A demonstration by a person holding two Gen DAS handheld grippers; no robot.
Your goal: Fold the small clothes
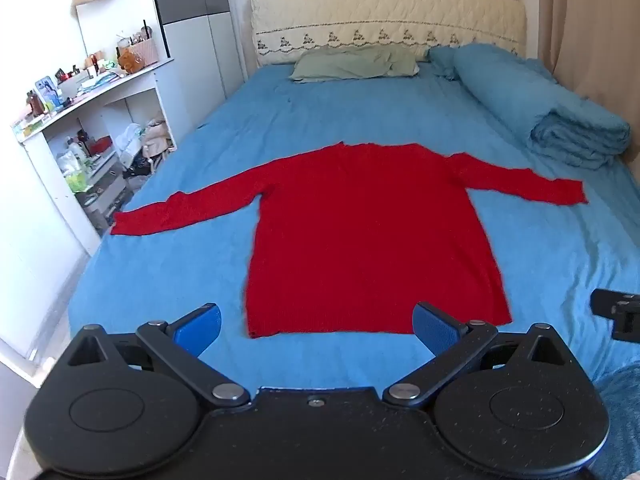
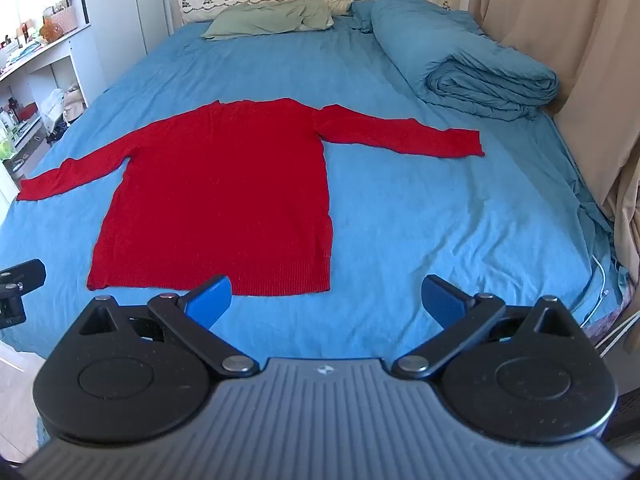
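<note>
A red long-sleeved sweater (image 1: 368, 236) lies flat on the blue bed sheet (image 1: 160, 280), both sleeves spread out sideways, hem nearest me. It also shows in the right wrist view (image 2: 224, 200). My left gripper (image 1: 316, 328) is open and empty, hovering just before the hem at the foot of the bed. My right gripper (image 2: 326, 304) is open and empty, near the hem's right corner. The left sleeve cuff (image 1: 128, 224) reaches the bed's left edge. The right sleeve cuff (image 2: 468, 144) lies on the sheet.
A rolled blue duvet (image 2: 472, 64) lies along the right side, by beige curtains (image 2: 560, 80). A green pillow (image 1: 352, 64) sits at the headboard. A cluttered white shelf unit (image 1: 96, 128) stands left of the bed. The other gripper shows at the edge (image 1: 616, 316).
</note>
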